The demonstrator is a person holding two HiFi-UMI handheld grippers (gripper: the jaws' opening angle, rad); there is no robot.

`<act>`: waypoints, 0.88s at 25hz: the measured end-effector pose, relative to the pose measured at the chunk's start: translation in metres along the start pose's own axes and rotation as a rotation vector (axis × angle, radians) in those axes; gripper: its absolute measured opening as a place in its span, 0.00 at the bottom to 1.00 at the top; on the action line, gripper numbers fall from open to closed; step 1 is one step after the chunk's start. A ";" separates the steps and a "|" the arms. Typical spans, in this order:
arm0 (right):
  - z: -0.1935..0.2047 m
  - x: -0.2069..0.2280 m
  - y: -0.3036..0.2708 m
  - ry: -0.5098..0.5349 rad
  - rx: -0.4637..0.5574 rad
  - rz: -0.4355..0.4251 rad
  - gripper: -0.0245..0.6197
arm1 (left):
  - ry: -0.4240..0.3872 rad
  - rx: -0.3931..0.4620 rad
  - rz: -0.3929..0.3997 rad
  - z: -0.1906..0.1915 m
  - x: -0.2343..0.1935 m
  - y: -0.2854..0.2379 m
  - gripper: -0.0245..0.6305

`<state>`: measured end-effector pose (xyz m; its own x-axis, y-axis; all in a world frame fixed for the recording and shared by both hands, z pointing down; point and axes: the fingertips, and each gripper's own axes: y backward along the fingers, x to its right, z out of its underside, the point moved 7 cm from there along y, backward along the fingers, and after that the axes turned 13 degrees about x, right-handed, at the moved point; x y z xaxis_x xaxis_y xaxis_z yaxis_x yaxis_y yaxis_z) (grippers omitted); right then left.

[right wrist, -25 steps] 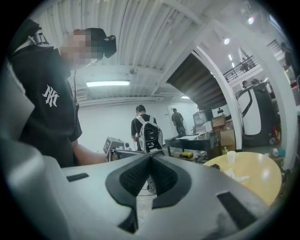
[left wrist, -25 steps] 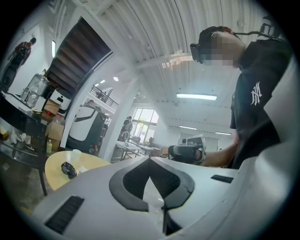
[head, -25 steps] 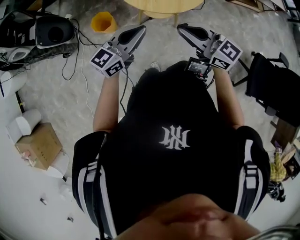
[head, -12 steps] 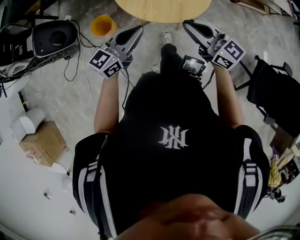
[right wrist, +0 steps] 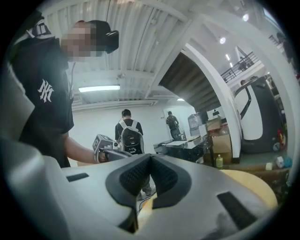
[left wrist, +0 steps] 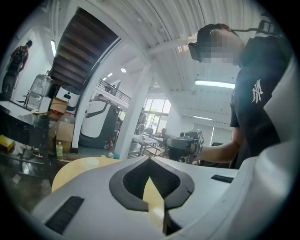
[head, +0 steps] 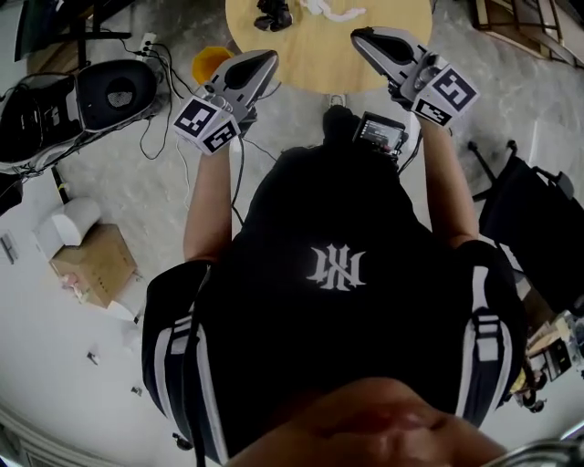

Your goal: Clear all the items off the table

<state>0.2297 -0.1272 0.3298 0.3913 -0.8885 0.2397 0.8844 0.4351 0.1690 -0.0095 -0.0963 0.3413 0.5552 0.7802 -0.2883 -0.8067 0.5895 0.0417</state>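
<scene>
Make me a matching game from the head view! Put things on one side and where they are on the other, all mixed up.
Things:
1. bucket
2. chair
3. white crumpled thing
4. cardboard box

Places:
a. on the round table
b. on the floor at the view's right edge
c. on the floor beside the table's left edge
d. on the floor far left, next to a white roll

Pairs: 1-c, 2-b, 3-a, 4-d

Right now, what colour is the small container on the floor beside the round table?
Yellow-orange. The container shows best in the head view.
</scene>
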 end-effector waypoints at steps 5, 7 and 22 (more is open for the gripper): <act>-0.001 0.060 -0.019 0.067 -0.064 -0.013 0.04 | -0.015 -0.014 -0.052 -0.002 -0.038 -0.028 0.06; 0.004 0.085 -0.028 0.079 -0.081 -0.005 0.04 | -0.031 -0.022 -0.097 -0.003 -0.058 -0.034 0.06; 0.077 0.188 -0.105 0.123 -0.097 0.037 0.05 | -0.056 -0.028 -0.101 0.050 -0.174 -0.064 0.06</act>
<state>0.1908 -0.3282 0.4307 0.4475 -0.8857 0.1239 0.8867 0.4574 0.0673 -0.0446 -0.2589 0.4366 0.6437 0.7279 -0.2362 -0.7510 0.6602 -0.0120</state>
